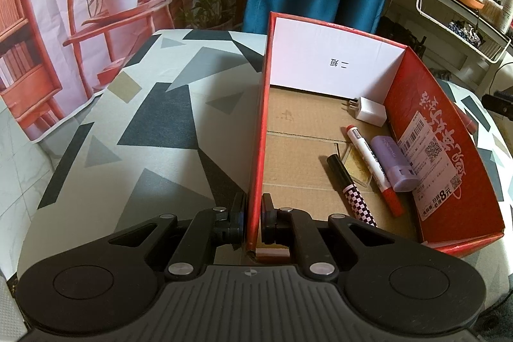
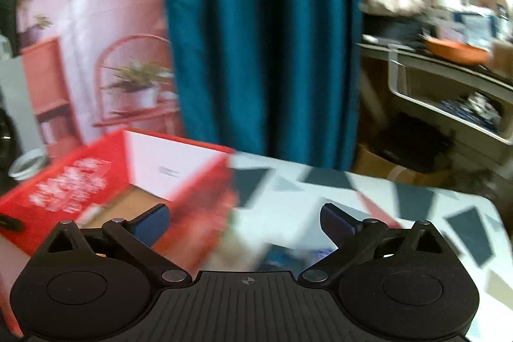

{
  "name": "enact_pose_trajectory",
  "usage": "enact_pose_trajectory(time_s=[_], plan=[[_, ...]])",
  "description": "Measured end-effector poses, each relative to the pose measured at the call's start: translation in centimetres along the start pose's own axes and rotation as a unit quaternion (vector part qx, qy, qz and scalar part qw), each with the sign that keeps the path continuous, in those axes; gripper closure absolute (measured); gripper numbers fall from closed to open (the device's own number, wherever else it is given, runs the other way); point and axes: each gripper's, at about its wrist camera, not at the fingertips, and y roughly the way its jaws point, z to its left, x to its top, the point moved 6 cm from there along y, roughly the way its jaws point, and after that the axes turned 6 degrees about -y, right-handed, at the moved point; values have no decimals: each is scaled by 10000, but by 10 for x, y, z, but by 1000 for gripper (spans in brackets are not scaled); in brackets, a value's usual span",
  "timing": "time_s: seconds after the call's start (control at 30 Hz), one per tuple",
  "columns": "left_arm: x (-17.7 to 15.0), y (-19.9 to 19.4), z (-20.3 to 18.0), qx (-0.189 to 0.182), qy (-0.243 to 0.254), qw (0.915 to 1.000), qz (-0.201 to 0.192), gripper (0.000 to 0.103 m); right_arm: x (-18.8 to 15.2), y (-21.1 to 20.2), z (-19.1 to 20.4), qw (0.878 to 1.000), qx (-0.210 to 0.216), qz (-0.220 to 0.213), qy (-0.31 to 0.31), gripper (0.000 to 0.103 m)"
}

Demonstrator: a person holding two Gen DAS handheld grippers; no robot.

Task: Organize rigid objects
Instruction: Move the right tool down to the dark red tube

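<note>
Red box [image 1: 256, 130] on patterned table [image 1: 154, 117] is clamped at near wall by left gripper [image 1: 253, 213], w/ markers, charger [image 1: 370, 111] inside; right gripper [image 2: 243, 221] is held wide apart, nothing btwn pads.

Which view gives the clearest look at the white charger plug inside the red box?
The left wrist view. There the white charger plug lies sharp and unobstructed on the cardboard floor of the red box, near its far right corner. The right wrist view is motion-blurred; it shows the box but the plug cannot be made out.
</note>
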Motion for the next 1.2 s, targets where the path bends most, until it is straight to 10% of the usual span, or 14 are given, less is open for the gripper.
enact_pose_trajectory(time_s=[0.3, 0.47, 0.6, 0.83, 0.97, 1.2], plan=[[1, -1, -2, 80, 50, 10000, 16, 93, -38, 53, -88, 9936, -879, 615, -367, 5], [0, -1, -1, 89, 52, 9999, 15, 93, -52, 89, -117, 9834, -1612, 732, -397, 30], [0, -2, -1, 90, 69, 9999, 18, 93, -62, 115, -132, 9786, -1830, 900, -265, 32], [0, -3, 0, 33, 71, 10000, 19, 93, -88, 136, -166, 9700, -1917, 1309, 719, 49], [-1, -2, -1, 72, 125, 9999, 27, 93, -91, 128, -163, 9673, -1847, 1339, 1109, 80], [-1, -2, -2, 42, 189, 9998, 1, 93, -106, 99, -145, 9622, -1785, 1349, 1555, 82]])
